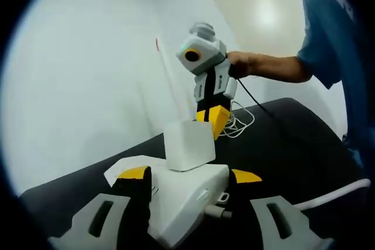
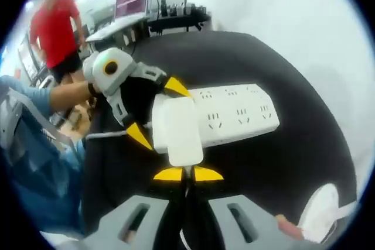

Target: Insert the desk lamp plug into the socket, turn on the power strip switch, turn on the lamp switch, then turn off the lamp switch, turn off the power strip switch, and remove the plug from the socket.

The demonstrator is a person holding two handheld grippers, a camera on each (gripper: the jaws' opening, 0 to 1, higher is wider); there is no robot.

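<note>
**Power strip braced by one gripper, the other pressed shut at the white block**

The power strip (image 2: 234,115) lies flat on the black surface (image 2: 281,174). In the left gripper view its near end sits between the left gripper's (image 1: 190,175) spread jaws, the yellow tips touching or just beside its two sides. In the right gripper view that same gripper comes in from the left, its jaws straddling the strip's left end.

A white block (image 1: 188,143), likely the lamp's plug adapter or base, stands on the strip just ahead of the left jaws. In the right gripper view it lies directly ahead of the right gripper (image 2: 187,174), whose jaws are pressed together, tips just short of the block's near edge; contact cannot be told.

A thin white stem (image 1: 171,80) rises behind the block. Coiled white cable (image 1: 239,122) lies on the surface beyond it. A second white cable (image 1: 334,194) runs right of the left jaws.

A person in red (image 2: 57,24) stands by desks in the background.
</note>
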